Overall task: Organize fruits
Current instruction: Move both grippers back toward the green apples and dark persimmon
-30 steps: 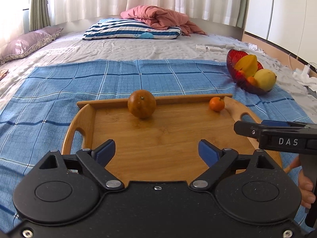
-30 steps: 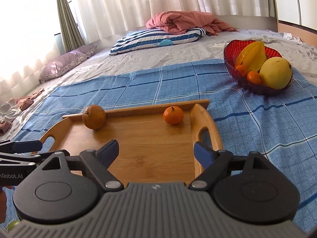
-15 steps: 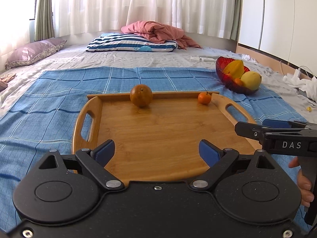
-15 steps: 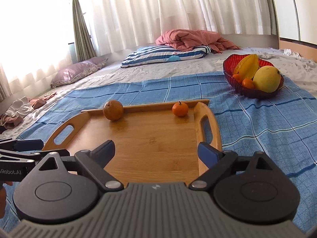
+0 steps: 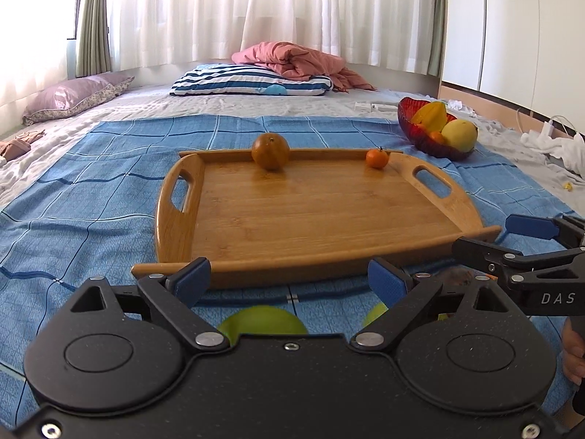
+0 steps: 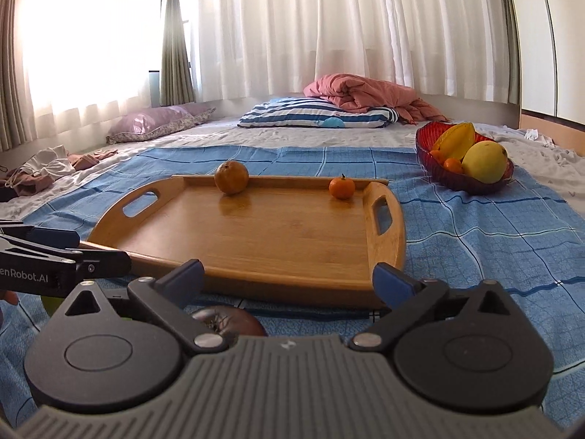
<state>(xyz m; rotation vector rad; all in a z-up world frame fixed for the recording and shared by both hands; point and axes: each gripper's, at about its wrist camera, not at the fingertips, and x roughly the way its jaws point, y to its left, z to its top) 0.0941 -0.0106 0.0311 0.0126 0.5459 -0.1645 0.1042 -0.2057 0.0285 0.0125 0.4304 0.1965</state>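
Pulled back from the wooden tray (image 5: 314, 216) since a second ago, both claws spread and empty, left claw (image 5: 290, 280) now over a green fruit (image 5: 261, 323) lying before the tray, right claw (image 6: 289, 280) over a dark fruit (image 6: 228, 323), likely next pickups.

A wide bed (image 6: 256, 135) covered in a pale grey sheet fills the room. A blue checked blanket (image 5: 109, 168) is spread over its near part. At 12 o'clock a navy-striped pillow (image 5: 252, 80) is laid, with a crumpled pink quilt (image 5: 292, 60) resting on it. A mauve pillow (image 6: 161, 122) is seen at 10 o'clock. White sheer curtains (image 6: 329, 29) are hung across the far wall, lit brightly from the window at 10 o'clock, and are flanked by green-grey drapes (image 6: 175, 36). White wardrobe doors (image 5: 530, 25) are seen at 2 o'clock.
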